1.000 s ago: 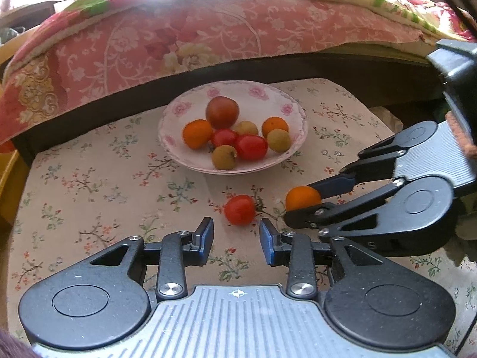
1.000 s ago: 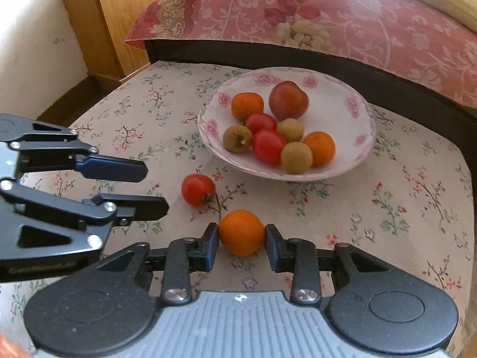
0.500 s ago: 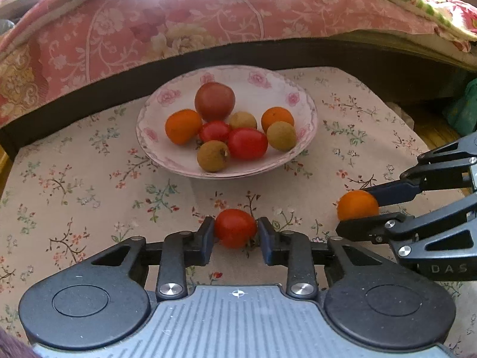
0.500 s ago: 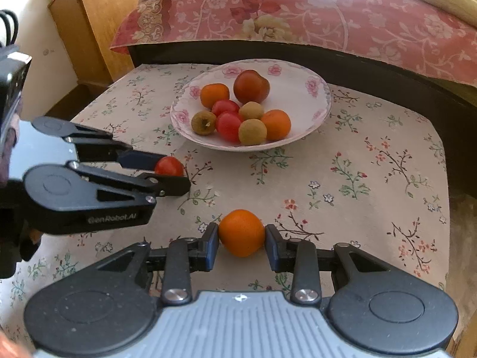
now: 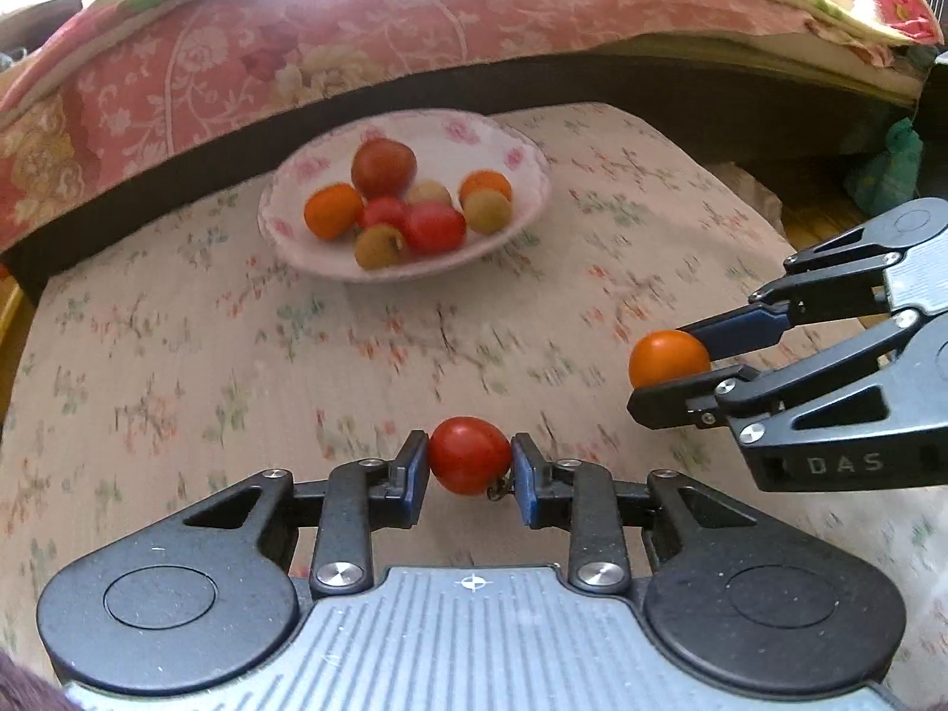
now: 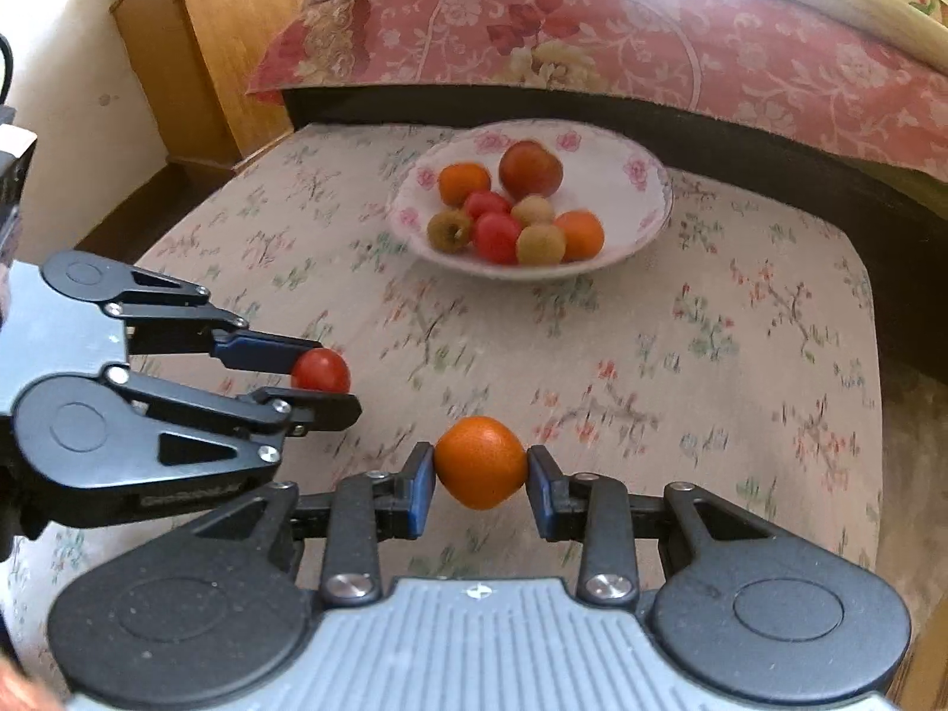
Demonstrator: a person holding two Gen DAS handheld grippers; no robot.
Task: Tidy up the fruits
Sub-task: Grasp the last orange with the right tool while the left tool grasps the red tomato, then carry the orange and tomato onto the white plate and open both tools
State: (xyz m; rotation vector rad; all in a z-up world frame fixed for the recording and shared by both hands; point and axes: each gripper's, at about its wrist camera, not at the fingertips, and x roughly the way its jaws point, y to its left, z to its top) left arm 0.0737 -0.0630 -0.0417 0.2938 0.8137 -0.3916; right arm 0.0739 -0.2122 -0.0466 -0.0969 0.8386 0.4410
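Floral cloth point(image 5: 178, 367) covers our table beside a bed. Left gripper point(image 5: 469, 462) pinches one glossy red tomato point(image 5: 468, 454); right gripper point(image 6: 481, 468) clamps one dimpled orange point(image 6: 480, 462), both lifted clear. Beyond, we count eight round fruits in the rose-patterned plate point(image 6: 640, 183). Only our right view shows a wooden cabinet point(image 6: 237, 41).

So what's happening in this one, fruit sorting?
Yes. A person works two handheld grippers over a floral-clothed table. The left gripper is clamped on a small red tomato, and the right gripper is clamped on a small orange. Both fruits sit between the pads, on the near side of the floral plate, which already holds a pile of oranges, tomatoes and brownish fruits. Neither held fruit has reached the plate yet.
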